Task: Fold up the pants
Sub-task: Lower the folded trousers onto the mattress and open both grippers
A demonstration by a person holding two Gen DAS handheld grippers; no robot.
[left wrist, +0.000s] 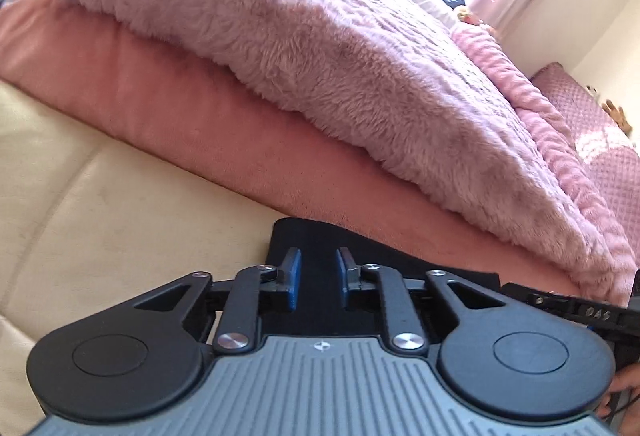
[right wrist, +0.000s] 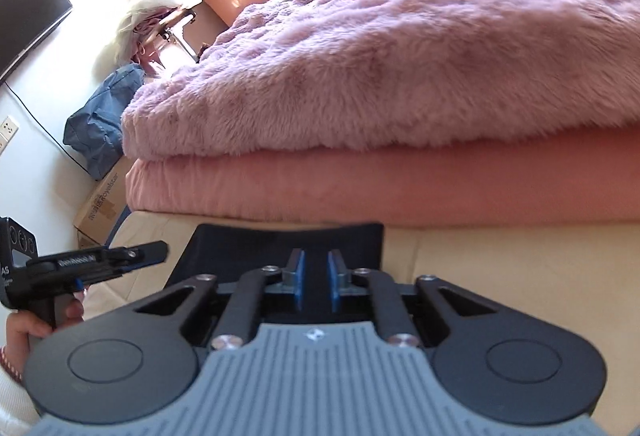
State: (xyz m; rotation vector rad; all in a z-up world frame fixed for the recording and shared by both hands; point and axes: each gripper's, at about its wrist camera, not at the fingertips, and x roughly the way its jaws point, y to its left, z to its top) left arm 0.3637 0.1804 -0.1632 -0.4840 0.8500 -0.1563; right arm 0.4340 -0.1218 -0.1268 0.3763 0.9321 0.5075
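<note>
Both grippers hang low over the dark pants [right wrist: 280,240], which lie flat on the cream bed edge [left wrist: 100,196], right in front of the pink mattress [right wrist: 360,180] and furry blanket [left wrist: 300,48]. Left gripper [left wrist: 318,272]: fingers a narrow gap apart, nothing pinched that I can see. Right gripper [right wrist: 316,272]: fingers narrow too, cloth beneath, no grip visible. Side by side like this, they look set to take 2 spots on 1 edge.
</note>
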